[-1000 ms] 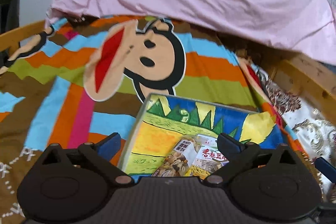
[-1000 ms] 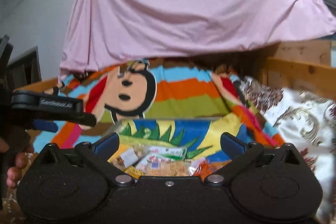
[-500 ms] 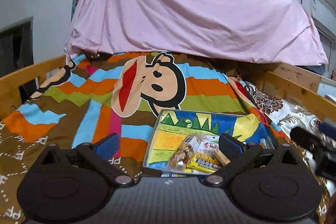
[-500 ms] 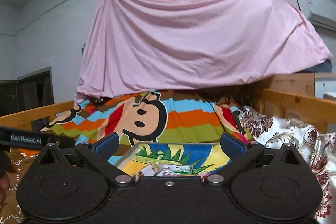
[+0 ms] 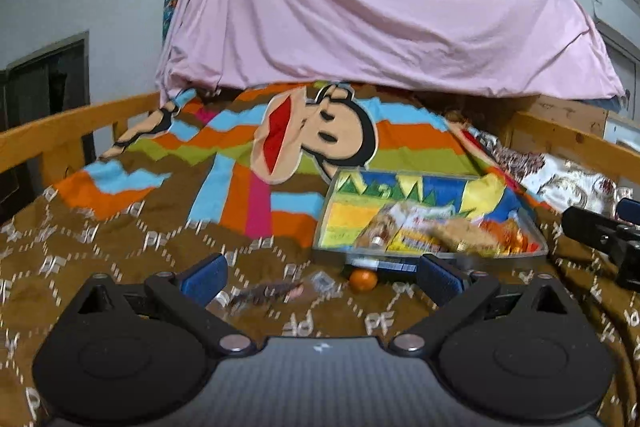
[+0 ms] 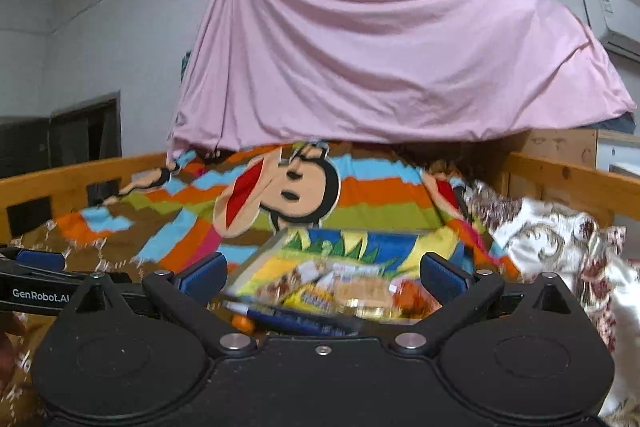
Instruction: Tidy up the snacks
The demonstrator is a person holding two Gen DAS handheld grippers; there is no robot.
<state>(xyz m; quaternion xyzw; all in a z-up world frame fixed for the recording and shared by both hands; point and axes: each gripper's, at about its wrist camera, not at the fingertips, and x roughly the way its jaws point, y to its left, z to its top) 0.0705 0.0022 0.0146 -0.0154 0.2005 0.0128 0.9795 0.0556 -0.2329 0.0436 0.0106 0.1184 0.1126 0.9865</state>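
With both my left gripper [image 5: 320, 277] and right gripper [image 6: 322, 277] spread apart and empty, I judge the next step is collecting the loose snacks [image 5: 276, 291] (small, blurred) lying before the filled tray [image 5: 532, 227].

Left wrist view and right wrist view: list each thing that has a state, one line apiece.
Left claw: open, holding nothing.
Right claw: open, holding nothing.
Tray: lying on the blanket, loaded with snack packets.
Orange ball: loose on the blanket, outside the tray.
Dark wrapper: loose on the blanket.
Pink sheet: draped.
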